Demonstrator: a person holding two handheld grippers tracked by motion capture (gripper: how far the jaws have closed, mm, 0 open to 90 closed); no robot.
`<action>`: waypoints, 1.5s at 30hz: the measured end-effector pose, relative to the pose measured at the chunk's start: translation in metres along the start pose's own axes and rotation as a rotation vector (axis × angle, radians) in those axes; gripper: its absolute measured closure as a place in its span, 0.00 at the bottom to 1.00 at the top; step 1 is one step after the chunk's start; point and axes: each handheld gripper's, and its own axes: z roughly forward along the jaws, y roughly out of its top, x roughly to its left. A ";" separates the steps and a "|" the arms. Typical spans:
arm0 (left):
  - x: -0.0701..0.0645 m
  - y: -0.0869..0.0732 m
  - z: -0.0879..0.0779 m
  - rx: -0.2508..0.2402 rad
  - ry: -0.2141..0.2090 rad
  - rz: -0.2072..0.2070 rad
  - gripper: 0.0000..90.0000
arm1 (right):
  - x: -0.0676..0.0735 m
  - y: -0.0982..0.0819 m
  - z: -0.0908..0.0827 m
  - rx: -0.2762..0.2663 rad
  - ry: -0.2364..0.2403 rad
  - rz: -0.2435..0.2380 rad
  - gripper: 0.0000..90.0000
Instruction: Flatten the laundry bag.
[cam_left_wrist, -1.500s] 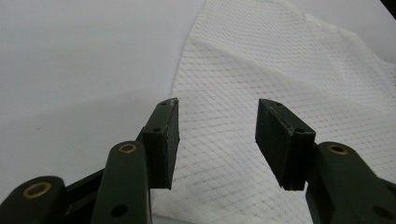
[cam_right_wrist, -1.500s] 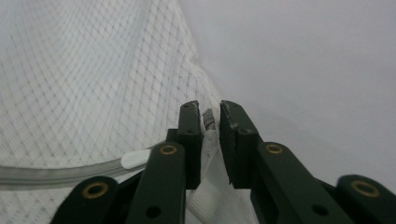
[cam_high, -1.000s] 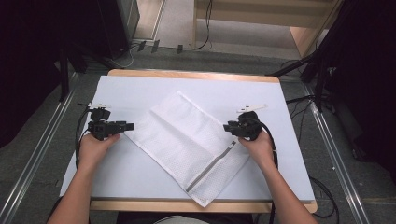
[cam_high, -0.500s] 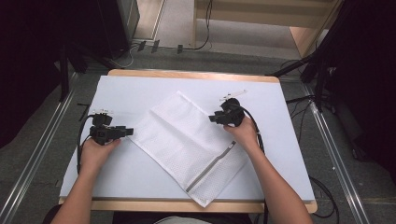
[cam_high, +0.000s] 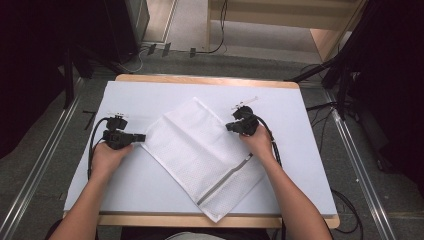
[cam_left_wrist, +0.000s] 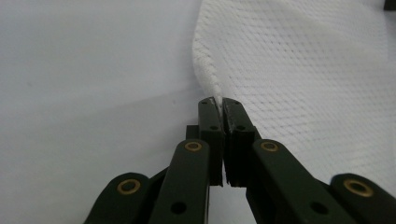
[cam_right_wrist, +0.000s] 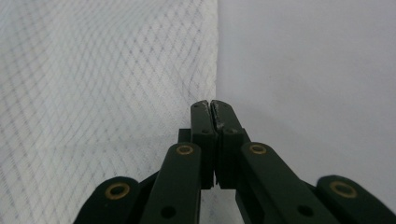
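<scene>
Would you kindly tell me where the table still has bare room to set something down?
The white table sheet is bare along the far edge beyond the white mesh laundry bag, in the near left corner beside the left forearm, and at the right past the right tool. The middle is crowded: the bag lies diagonally, pinched at its left corner by the left tool.

White mesh bag (fine diamond weave), grey zipper, pale blue-white table cover, black jaws with brass rivets.

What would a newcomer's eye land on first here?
The white mesh zippered laundry bag, lying diagonally mid-table on the pale blue tabletop. Next, the two black grippers flanking it: the left gripper has its jaws pinched on the bag's left corner, and the right gripper is shut at its right edge.
</scene>
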 end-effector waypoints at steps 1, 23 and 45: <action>0.002 0.004 0.000 -0.005 0.008 0.000 0.99 | -0.001 -0.004 -0.004 -0.010 0.009 0.017 1.00; 0.001 0.059 0.033 -0.045 -0.014 0.043 0.98 | 0.032 -0.061 -0.036 -0.010 0.085 0.050 0.96; -0.028 0.014 -0.016 -0.055 -0.035 0.027 0.66 | 0.019 -0.042 -0.038 -0.099 0.036 0.039 0.75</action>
